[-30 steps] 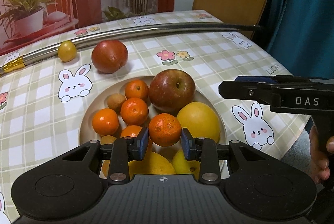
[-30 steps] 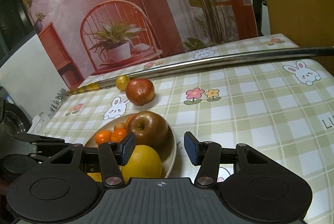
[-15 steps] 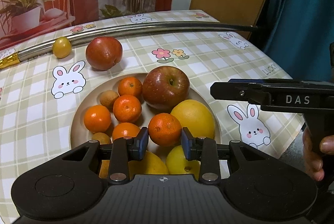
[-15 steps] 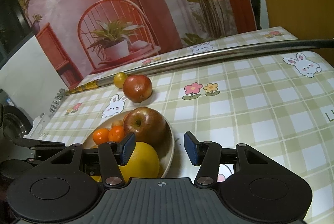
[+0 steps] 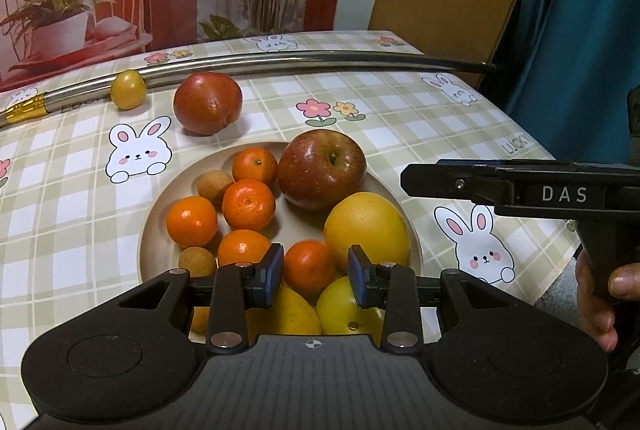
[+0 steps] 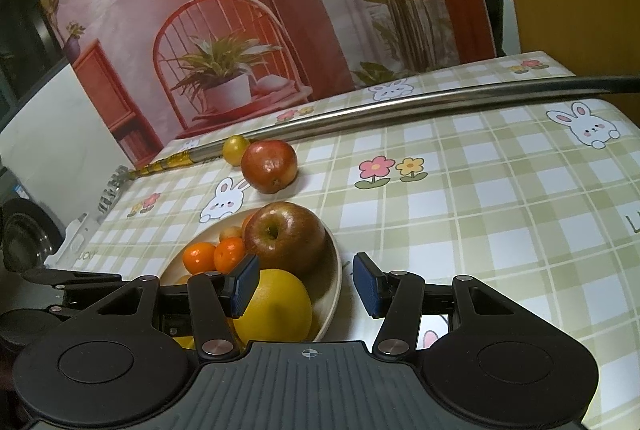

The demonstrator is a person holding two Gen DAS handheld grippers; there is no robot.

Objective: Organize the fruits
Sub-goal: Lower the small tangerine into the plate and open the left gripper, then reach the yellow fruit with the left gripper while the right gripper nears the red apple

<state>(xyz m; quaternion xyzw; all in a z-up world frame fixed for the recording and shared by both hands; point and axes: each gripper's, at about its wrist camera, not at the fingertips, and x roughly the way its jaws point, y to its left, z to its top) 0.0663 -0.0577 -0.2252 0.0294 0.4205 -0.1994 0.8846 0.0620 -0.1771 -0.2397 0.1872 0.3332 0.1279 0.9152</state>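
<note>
My left gripper (image 5: 315, 274): jaws apart, a small mandarin (image 5: 309, 265) between my pads, gaps either side, not gripped
Plate (image 5: 154, 226): under and ahead of my left jaws, heaped with fruit
Grapefruit (image 5: 366, 228): just right of them
My right gripper (image 6: 305, 284): jaws wide, holding nothing, straddling the plate's near rim
Apple (image 6: 285, 242): just ahead of my right jaws, in the plate
Red fruit (image 5: 207, 103): beyond the plate, on the tablecloth (image 6: 500, 197)
Small yellow fruit (image 5: 127, 89): farthest, against the metal rod (image 6: 400, 109)

Home-style setup: bunny-print checked tablecloth (image 5: 400, 109), fruit plate (image 5: 154, 230), printed living-room backdrop (image 6: 240, 9) at far side.
</note>
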